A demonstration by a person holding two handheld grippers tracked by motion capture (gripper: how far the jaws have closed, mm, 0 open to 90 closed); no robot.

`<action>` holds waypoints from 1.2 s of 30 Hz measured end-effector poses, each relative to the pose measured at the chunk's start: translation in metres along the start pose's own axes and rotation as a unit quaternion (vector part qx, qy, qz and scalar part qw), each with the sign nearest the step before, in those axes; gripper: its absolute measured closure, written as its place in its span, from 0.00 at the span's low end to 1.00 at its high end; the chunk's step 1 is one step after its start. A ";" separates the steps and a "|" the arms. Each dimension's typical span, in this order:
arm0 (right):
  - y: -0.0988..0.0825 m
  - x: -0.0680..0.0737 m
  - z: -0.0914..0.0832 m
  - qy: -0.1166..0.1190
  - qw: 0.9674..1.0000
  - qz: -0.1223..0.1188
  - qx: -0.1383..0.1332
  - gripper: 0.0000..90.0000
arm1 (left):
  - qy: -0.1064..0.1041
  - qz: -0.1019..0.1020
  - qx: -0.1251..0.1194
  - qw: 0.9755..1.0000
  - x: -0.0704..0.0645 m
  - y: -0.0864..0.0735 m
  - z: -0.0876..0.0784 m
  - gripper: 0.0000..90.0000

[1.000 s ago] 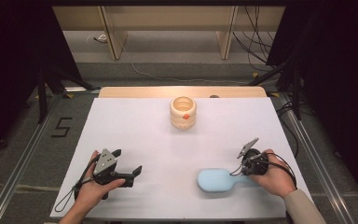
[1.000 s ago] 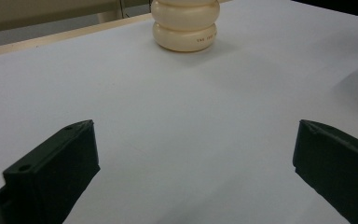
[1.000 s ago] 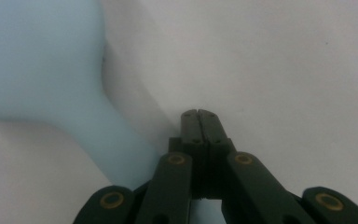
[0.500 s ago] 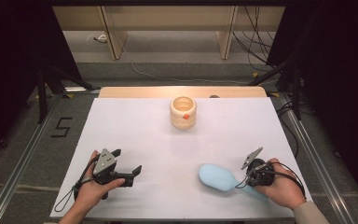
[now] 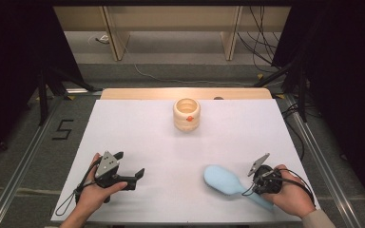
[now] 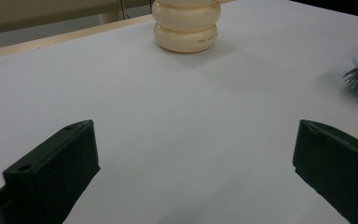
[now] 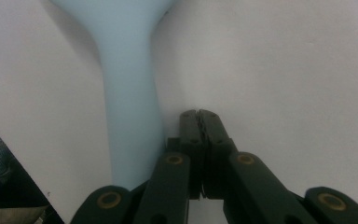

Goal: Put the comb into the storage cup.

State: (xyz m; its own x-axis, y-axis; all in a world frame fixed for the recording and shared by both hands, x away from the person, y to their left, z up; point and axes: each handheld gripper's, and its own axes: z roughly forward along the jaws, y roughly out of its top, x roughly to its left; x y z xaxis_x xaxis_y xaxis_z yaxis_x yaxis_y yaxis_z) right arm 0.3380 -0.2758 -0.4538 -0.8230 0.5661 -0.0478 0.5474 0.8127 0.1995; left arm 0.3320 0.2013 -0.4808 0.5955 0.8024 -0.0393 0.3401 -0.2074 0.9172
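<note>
Beside the blue hairbrush (image 5: pixel 230 182), right gripper (image 7: pixel 199 116) jaws closed empty; left gripper (image 5: pixel 132 167) jaws wide, empty.

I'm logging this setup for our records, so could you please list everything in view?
Hairbrush: one, light blue, bristles down, front right of the table, handle beside the right hand-held gripper.
Ringed pot: one, cream, far middle of the table.
Table: one, white top.
Shelving: one, pale wood, behind the table.
Cables: several, dark, on the floor at the back right.
Left hand-held gripper: one, black, open, front left.
Right hand-held gripper: one, black, shut, holding nothing.
</note>
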 end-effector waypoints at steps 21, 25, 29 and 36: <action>-0.004 -0.013 -0.029 -0.045 0.994 0.058 -0.082 0.29 | -0.002 0.000 -0.001 1.000 -0.001 0.001 0.001 0.00; -0.003 -0.012 -0.033 -0.037 0.994 0.048 -0.086 0.26 | -0.001 0.000 -0.002 1.000 -0.001 0.001 0.001 0.00; 0.000 -0.007 -0.035 -0.034 0.995 0.033 -0.088 0.24 | 0.000 -0.002 -0.004 1.000 -0.002 0.001 0.001 0.00; 0.005 0.000 -0.037 -0.028 0.996 0.008 -0.086 0.22 | 0.000 0.000 -0.007 1.000 -0.002 0.002 0.000 0.00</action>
State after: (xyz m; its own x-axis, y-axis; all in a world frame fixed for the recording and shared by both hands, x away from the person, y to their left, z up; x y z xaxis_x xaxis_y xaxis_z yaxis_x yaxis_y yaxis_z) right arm 0.3353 -0.2769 -0.4166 -0.8016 0.5900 -0.0966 0.5226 0.7701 0.3658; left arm 0.3311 0.1991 -0.4793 0.5956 0.8023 -0.0398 0.3301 -0.1992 0.9227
